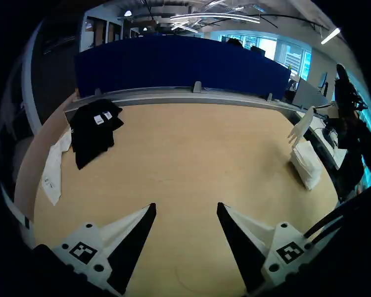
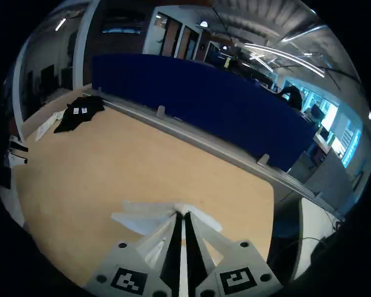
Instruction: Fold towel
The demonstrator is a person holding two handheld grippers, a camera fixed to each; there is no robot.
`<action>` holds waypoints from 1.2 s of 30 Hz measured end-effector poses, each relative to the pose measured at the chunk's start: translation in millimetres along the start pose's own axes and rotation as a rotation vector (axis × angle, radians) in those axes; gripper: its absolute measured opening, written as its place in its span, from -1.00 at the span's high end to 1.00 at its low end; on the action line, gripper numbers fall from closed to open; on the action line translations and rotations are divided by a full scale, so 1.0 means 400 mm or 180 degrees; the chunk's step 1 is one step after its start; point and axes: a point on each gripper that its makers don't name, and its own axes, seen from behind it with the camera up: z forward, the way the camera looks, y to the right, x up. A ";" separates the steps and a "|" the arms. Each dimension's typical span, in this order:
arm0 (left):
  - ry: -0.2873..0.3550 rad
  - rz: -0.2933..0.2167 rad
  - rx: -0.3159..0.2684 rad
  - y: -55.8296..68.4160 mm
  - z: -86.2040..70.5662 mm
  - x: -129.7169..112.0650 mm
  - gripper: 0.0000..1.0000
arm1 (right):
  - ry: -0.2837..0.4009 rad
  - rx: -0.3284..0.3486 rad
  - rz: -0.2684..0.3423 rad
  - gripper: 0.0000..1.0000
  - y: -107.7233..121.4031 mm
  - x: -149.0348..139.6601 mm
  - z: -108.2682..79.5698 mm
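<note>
First, your left gripper (image 1: pixel 185 204): fingers spread wide, nothing between them, hovering over bare wood near the front edge of the table (image 1: pixel 185 143). Second, your right gripper (image 2: pixel 183 214): fingers drawn nearly together, tips nipped on a raised fold of the white towel (image 2: pixel 143 218), with a thin white sliver showing along the gap. Third, the towel itself: in the right gripper view it sits directly at those tips and fans out mostly to their left, long axis running across the view, lying flat on the wood apart from the pinched ridge. In the left gripper view the same towel (image 1: pixel 306 168) appears as a compact pale bundle far off to the right, close to the table's right edge. Above it stands a pale pronged shape that is probably your right gripper, though it is too small to confirm. Judgement: your right hand has the cloth and your left is well apart from it, so the coming move turns on bringing the left across to the right to take a free edge or corner. Further out: a heap of black garments (image 1: pixel 94 128) with a white cloth (image 1: pixel 54 168) beside it at the far left, and a blue partition (image 1: pixel 175 64) along the table's back. The left gripper view gives the towel's place on the table; the right gripper view gives the grip.
</note>
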 end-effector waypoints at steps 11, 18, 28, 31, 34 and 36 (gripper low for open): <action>-0.0012 0.0048 -0.0037 0.014 0.000 0.007 -0.82 | -0.0119 -0.0094 0.0055 0.92 0.027 -0.090 -0.045; -0.0025 0.0089 -0.0065 0.022 0.003 0.007 -0.82 | -0.0271 -0.0186 0.0123 0.92 0.033 -0.195 -0.093; -0.0038 0.0146 -0.0101 0.028 0.004 0.002 -0.82 | -0.0464 -0.0322 0.0264 0.92 0.036 -0.330 -0.123; -0.0039 0.0157 -0.0102 0.026 0.001 0.003 -0.82 | -0.0516 -0.0350 0.0304 0.92 0.037 -0.365 -0.128; -0.0040 0.0160 -0.0101 0.024 -0.002 0.003 -0.82 | -0.0575 -0.0371 0.0347 0.92 0.035 -0.400 -0.131; -0.0041 0.0160 -0.0099 0.022 -0.004 0.003 -0.82 | -0.0610 -0.0379 0.0379 0.92 0.034 -0.421 -0.131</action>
